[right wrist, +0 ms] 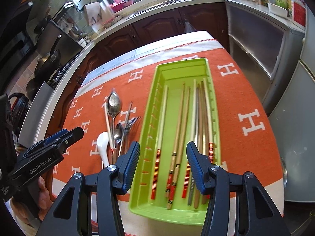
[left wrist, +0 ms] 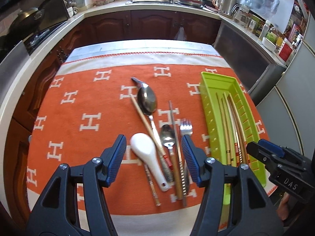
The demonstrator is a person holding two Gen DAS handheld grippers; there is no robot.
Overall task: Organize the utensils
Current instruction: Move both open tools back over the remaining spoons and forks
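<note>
My left hand-held gripper is tipped steeply down over the loose pile of utensils, jaws apart with nothing pinched between the blue pads. It's just hanging above the stuff, not touching any of it as far as I can see. My right hand-held gripper is tilted down the same way over the near end of the green tray, also spread open and empty, with the chopstick handles showing in the gap between its fingers. In each wrist view the other gripper pokes in from the side, with a bit of my hand under it.

The pile under the left one: a white ceramic soup spoon closest, bowl pointing away, a big metal spoon further out, a smaller metal spoon to its right, then a fork with its tines pointing far. A few chopsticks lie across and between them, one crossing the soup spoon's handle. It's all bunched together and overlapping.

To the right of the pile sits the tray, long side running near to far, slotted walls. Inside is a row of chopsticks lying lengthwise, mostly wooden with red and orange banded handles at the near end, plus what looks like one metal one.

Everything rests on an orange cloth with white H shapes covering the tabletop.
</note>
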